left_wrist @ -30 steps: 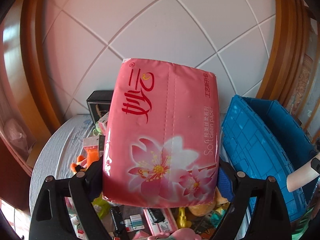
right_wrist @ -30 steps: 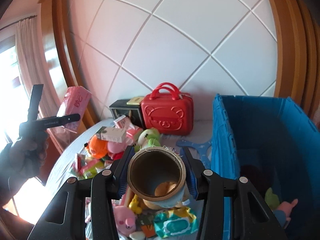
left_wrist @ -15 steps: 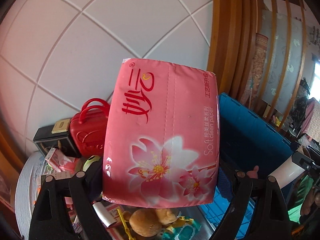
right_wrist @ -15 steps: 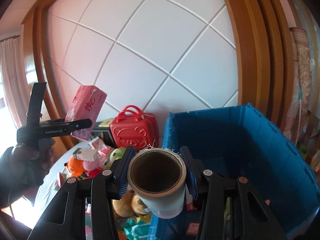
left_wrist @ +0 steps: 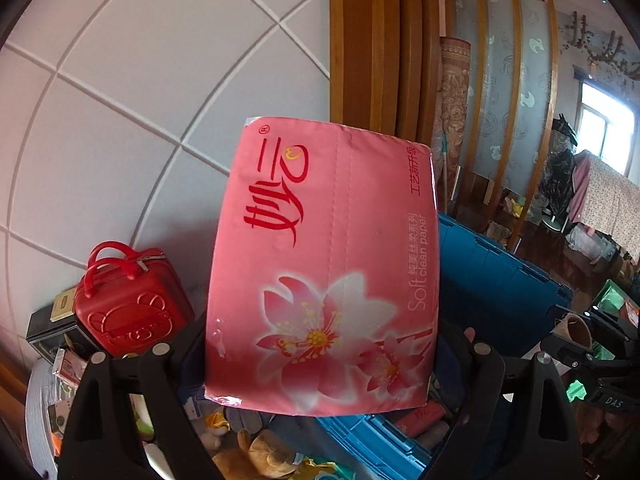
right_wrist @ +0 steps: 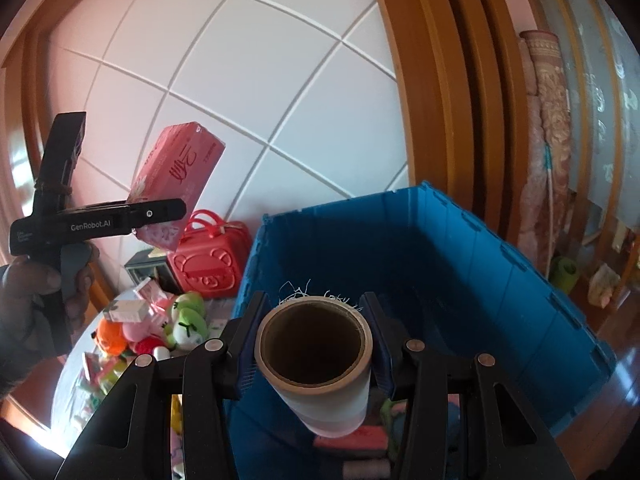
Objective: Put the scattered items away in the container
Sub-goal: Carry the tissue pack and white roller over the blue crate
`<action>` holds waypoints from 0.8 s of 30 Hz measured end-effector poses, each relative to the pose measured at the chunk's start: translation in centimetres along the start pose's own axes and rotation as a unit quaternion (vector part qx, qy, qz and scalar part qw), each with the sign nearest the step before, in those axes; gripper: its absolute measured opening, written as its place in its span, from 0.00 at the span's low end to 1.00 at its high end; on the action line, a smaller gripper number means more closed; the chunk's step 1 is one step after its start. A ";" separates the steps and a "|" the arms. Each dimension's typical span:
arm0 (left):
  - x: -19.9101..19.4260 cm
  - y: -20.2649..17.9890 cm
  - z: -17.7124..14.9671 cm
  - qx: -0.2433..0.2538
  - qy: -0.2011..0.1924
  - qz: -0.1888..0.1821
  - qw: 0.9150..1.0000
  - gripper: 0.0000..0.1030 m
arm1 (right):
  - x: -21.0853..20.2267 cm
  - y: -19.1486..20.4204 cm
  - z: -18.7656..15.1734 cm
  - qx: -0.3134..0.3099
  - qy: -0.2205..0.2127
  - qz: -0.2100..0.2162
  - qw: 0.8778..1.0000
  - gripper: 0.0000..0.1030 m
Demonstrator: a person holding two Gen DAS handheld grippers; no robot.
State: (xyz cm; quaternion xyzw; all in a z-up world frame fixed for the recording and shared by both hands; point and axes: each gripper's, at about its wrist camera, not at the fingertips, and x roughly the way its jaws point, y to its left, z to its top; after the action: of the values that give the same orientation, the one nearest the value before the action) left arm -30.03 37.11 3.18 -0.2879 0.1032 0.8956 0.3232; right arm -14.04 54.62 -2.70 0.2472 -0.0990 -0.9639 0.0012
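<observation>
My left gripper [left_wrist: 320, 344] is shut on a pink tissue pack [left_wrist: 324, 264] with red lettering and flowers, held high in the air; the pack also shows in the right wrist view [right_wrist: 180, 176]. My right gripper [right_wrist: 312, 336] is shut on a roll of clear film on a cardboard core [right_wrist: 316, 364], held over the open blue crate [right_wrist: 460, 264]. The crate also shows in the left wrist view [left_wrist: 492, 280], behind and below the pack. Several small items lie at the crate's bottom.
A red toy suitcase [right_wrist: 208, 256] and a black box [left_wrist: 44, 328] stand by the white tiled wall. Plush toys and small packets [right_wrist: 140, 332] lie scattered on the round table left of the crate. Wooden frames rise on the right.
Both grippers have swung to the right toward the blue crate. The film roll now hangs over the crate's inside, and the tissue pack has come nearer the crate's edge.
</observation>
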 end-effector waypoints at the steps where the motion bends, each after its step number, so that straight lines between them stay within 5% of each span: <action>1: 0.3 -0.5 0.2 0.004 0.002 -0.003 1.000 0.88 | 0.0 -0.4 -0.2 0.004 0.002 -0.003 1.000 0.44; 24: 5.9 -4.9 2.7 0.029 0.026 -0.027 0.999 0.88 | 3.0 -5.5 -1.2 0.036 0.025 -0.020 0.999 0.44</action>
State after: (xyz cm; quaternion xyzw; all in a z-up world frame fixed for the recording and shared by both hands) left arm -31.83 44.96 1.96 -0.3043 0.1301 0.8753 0.3526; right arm -15.82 59.62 -6.19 0.2733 -0.1284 -0.9530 -0.0248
